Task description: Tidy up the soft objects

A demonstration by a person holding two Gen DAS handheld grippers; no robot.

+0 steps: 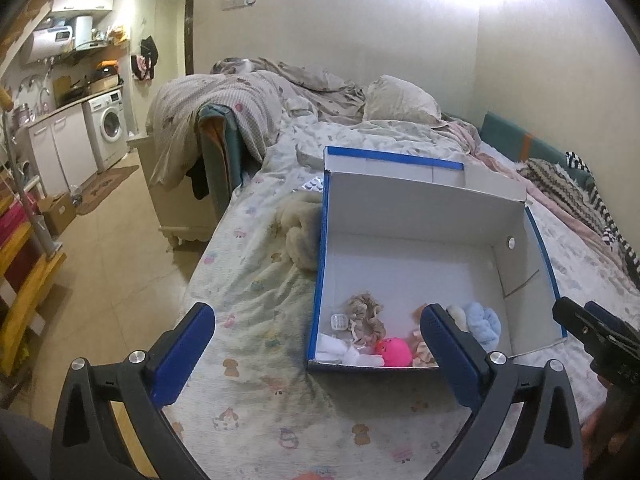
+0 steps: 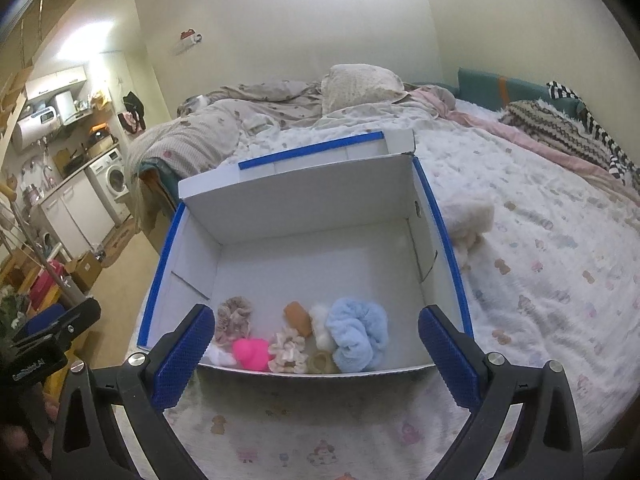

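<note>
Soft objects: two beige scrunchies [image 2: 234,316], one pink toy [image 2: 251,353].

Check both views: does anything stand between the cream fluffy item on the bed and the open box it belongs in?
Only the box's own blue-edged side wall. The cream fluffy item lies on the bed right beside that wall, outside it. The box top is open and its far floor bare, so lifting over the wall looks feasible.

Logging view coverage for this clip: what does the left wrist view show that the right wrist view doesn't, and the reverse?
Left wrist only: a small clear plastic piece beside the beige scrunchie.

Right wrist only: the orange block in full and a tan ring at the near wall.

Both: the open box, pink toy, blue fluffy scrunchie, cream plush outside the box; both grippers open and empty.
</note>
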